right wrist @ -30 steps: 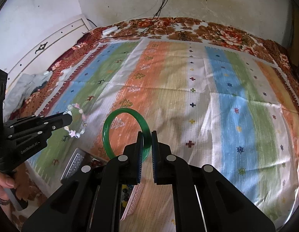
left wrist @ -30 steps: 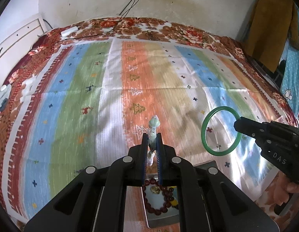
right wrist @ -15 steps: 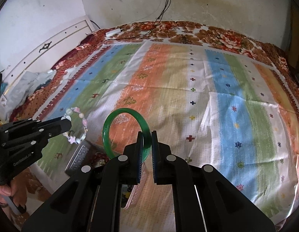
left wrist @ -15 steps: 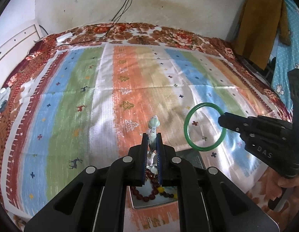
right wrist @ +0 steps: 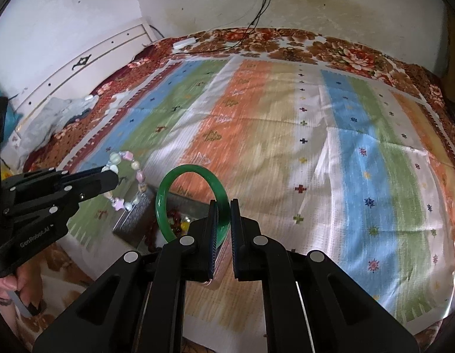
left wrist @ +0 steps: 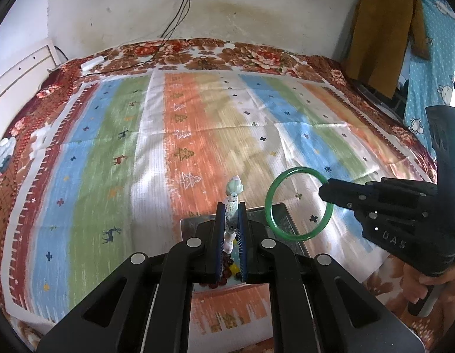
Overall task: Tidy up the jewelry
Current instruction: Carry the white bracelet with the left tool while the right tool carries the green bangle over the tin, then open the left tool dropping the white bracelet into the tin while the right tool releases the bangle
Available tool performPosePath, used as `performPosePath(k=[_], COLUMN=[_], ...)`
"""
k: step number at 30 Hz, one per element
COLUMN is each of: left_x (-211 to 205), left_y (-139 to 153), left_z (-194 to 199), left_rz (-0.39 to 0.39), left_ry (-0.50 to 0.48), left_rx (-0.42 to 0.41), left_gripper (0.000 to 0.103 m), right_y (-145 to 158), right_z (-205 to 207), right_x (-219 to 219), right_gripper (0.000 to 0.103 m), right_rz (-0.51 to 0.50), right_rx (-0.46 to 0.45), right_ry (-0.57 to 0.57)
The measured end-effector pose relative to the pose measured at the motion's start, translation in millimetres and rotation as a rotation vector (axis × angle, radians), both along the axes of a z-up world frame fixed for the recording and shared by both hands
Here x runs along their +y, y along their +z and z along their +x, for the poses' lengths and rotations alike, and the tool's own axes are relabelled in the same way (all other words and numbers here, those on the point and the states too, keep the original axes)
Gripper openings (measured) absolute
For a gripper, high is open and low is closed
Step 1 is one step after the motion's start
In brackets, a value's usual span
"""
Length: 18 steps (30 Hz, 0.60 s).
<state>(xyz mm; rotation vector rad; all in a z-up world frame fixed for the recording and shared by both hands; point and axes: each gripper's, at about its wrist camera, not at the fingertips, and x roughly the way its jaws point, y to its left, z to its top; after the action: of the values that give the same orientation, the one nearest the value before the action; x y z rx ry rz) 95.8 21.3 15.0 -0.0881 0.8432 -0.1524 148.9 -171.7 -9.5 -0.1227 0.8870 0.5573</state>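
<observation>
My left gripper (left wrist: 231,206) is shut on a pale beaded bracelet (left wrist: 233,197), which shows as a loop in the right wrist view (right wrist: 126,181). My right gripper (right wrist: 224,204) is shut on a green bangle (right wrist: 189,203), also seen in the left wrist view (left wrist: 298,204). Both hang above a grey metal tin (left wrist: 281,217) near the bed's front edge. The tin (right wrist: 139,214) holds a dark red bead bracelet (left wrist: 224,267) with a yellow bead; my fingers hide most of it.
A striped cloth (left wrist: 198,135) covers the bed. A power strip and cables (left wrist: 93,63) lie at the far edge by the wall. A white headboard (right wrist: 80,58) stands on the left. Clothes (left wrist: 383,29) hang on the right.
Both grippers have moved back and up with their jewelry, so the tin now sits further forward under them. The grips have not changed.
</observation>
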Motion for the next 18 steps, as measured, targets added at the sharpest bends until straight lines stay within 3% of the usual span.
performPosePath(k=[8, 9, 10, 11, 13, 18], left_x=[2.1, 3.3, 4.6, 7.7, 11.1, 15.4], left_y=[-8.3, -9.8, -11.3, -11.3, -9.8, -11.2], left_z=[-1.6, -2.0, -1.5, -2.4, -4.1, -10.5], left_rz=[-0.014, -0.014, -0.012, -0.017, -0.023, -0.009], left_ry=[0.021, 0.028, 0.037, 0.049, 0.051, 0.062], left_rx=[0.032, 0.037, 0.048, 0.047, 0.041, 0.036], left_gripper=[0.008, 0.015, 0.037, 0.044, 0.046, 0.047], right_y=[-7.7, -9.9, -13.9, -16.5, -15.9, -9.7], right_z=[-2.9, -2.4, -1.6, -0.8, -2.3, -5.9], right_x=[12.8, 14.0, 15.9, 16.7, 16.4, 4.1], right_gripper=[0.009, 0.010, 0.012, 0.015, 0.031, 0.045], right_rz=[-0.027, -0.030, -0.025, -0.018, -0.027, -0.002], right_rx=[0.012, 0.023, 0.048, 0.065, 0.055, 0.034], right_ry=[0.037, 0.043, 0.059, 0.065, 0.063, 0.038])
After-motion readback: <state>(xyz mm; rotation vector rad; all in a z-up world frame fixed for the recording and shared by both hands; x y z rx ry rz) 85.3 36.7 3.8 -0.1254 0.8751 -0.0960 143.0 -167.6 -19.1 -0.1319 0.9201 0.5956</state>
